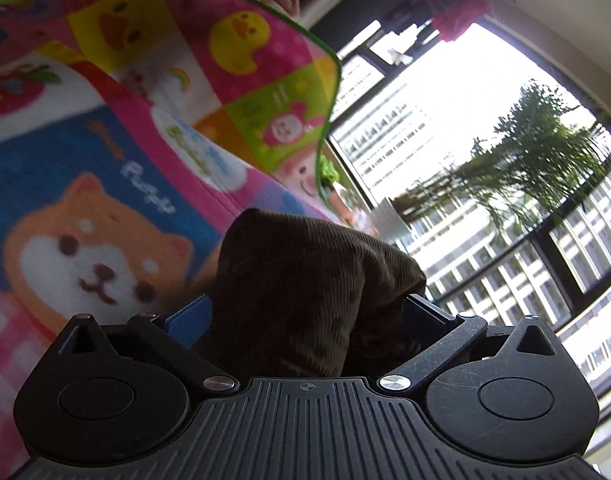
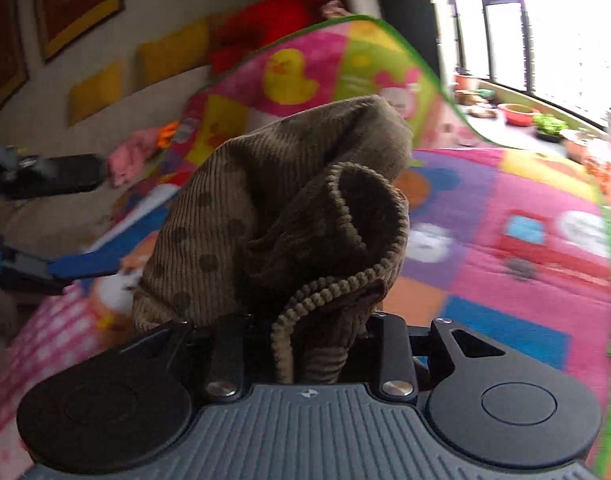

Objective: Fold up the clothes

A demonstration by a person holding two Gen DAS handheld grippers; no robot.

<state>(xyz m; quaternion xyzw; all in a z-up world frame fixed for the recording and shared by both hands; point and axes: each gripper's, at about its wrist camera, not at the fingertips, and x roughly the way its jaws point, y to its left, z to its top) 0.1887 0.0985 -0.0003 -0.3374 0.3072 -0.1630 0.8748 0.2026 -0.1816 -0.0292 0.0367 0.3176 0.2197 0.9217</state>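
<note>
1. My left gripper [image 1: 305, 312] holds a bunch of the brown corduroy garment [image 1: 305, 280] between its blue pads; the jaws stand fairly wide around the thick fold.
2. My right gripper [image 2: 305, 320] has the same garment [image 2: 289, 208] heaped between its narrow jaws, ribbed hem hanging toward the camera.
3. Beyond both grippers lies the cartoon blanket [image 2: 505, 240], its green-edged corner curled up.
4. Left of my right gripper, pink clothes [image 2: 129, 156] lie at the blanket's edge.
</note>
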